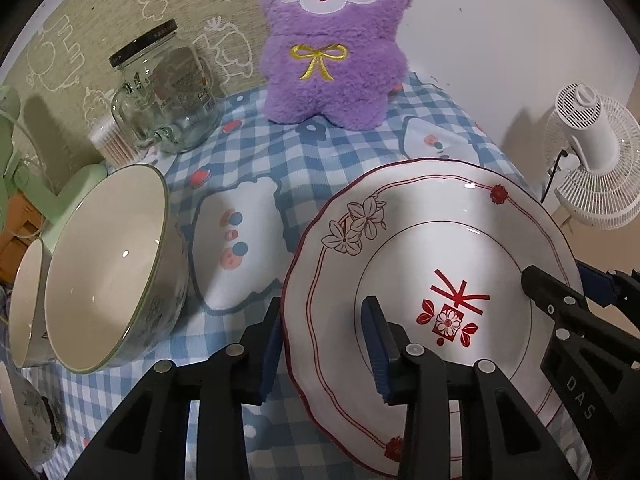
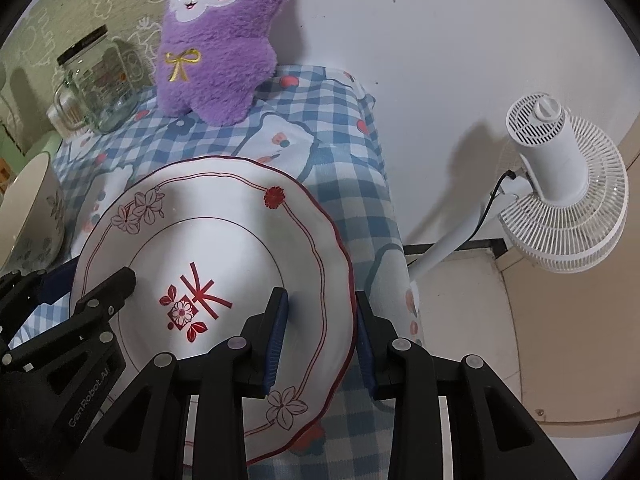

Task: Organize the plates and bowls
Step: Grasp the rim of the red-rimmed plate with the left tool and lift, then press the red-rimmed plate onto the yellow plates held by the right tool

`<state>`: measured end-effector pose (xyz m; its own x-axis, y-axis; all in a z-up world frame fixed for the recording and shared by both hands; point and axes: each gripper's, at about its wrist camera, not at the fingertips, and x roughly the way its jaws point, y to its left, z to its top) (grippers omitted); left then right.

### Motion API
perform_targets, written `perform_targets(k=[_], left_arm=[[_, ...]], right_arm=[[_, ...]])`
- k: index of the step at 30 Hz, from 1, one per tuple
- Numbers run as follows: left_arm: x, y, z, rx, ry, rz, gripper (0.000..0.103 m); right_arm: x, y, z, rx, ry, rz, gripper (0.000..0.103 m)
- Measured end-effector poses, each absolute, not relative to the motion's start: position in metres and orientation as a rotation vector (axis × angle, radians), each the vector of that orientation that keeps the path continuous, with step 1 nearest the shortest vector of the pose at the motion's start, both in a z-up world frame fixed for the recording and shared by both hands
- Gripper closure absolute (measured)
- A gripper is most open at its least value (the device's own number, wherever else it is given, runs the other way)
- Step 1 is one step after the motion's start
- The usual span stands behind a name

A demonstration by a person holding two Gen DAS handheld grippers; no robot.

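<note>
Left wrist view, glossy scalloped white plate (image 1: 420,240) straddled at 9 o'clock rim by left gripper (image 1: 320,344), at 3 o'clock by right gripper (image 2: 320,340), pad contact unclear, smooth round bowl (image 1: 108,272) at 9 o'clock.

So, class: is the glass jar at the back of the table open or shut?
Shut: the glass jar stands upright with its black lid on.

Plate (image 1: 400,248) right of bowl (image 1: 108,272) (plush toy (image 1: 332,60) behind both).

You've got a table under a blue-checked cloth (image 1: 260,152) carrying the plate (image 1: 400,216), two bowls (image 1: 108,264) on their sides, a glass jar (image 1: 168,92), a cotton-swab tub (image 1: 108,140) and a purple plush (image 1: 332,52).
</note>
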<state>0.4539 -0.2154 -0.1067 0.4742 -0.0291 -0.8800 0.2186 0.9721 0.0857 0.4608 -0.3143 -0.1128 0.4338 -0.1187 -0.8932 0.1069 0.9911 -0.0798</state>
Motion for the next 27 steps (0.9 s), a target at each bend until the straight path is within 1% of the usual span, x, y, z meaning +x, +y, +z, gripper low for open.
perform_targets(k=[12,27], left_arm=[[0.428,-0.201,-0.096,0.189,1.075,-0.152,0.067],[0.375,-0.183,-0.064,0.202,1.022,-0.163,0.067]], right_arm=[[0.437,-0.302,-0.102,-0.045,1.112,-0.127,0.068],[0.387,-0.288,-0.065,-0.056,1.078,-0.115,0.068]])
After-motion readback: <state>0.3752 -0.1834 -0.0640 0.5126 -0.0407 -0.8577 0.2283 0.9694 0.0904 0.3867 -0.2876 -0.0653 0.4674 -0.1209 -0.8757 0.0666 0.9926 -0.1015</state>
